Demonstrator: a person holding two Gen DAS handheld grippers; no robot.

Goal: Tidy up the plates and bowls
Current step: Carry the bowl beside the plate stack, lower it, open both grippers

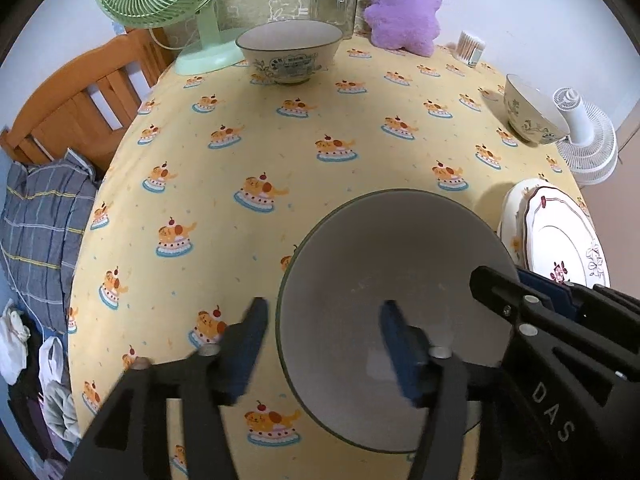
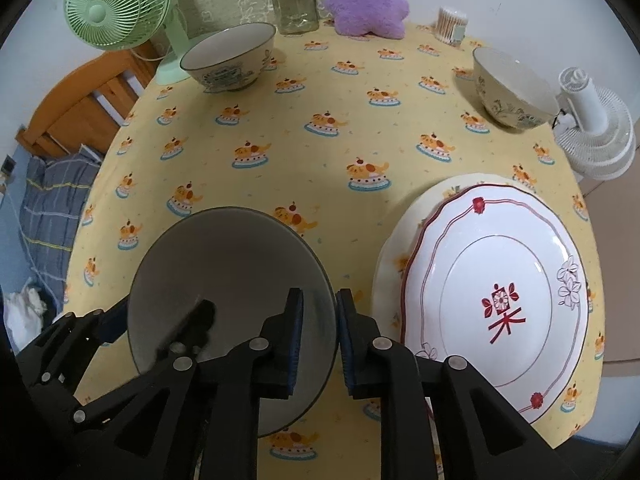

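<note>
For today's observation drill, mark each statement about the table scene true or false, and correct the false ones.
1. Both grippers straddle the near bowl rim. True: left gripper, right gripper.
2. The red-patterned plate lies on another plate. True.
3. The jar holds water. False: it looks empty.
4. The green fan stands on the right. False: on the left; the white fan is right.
</note>
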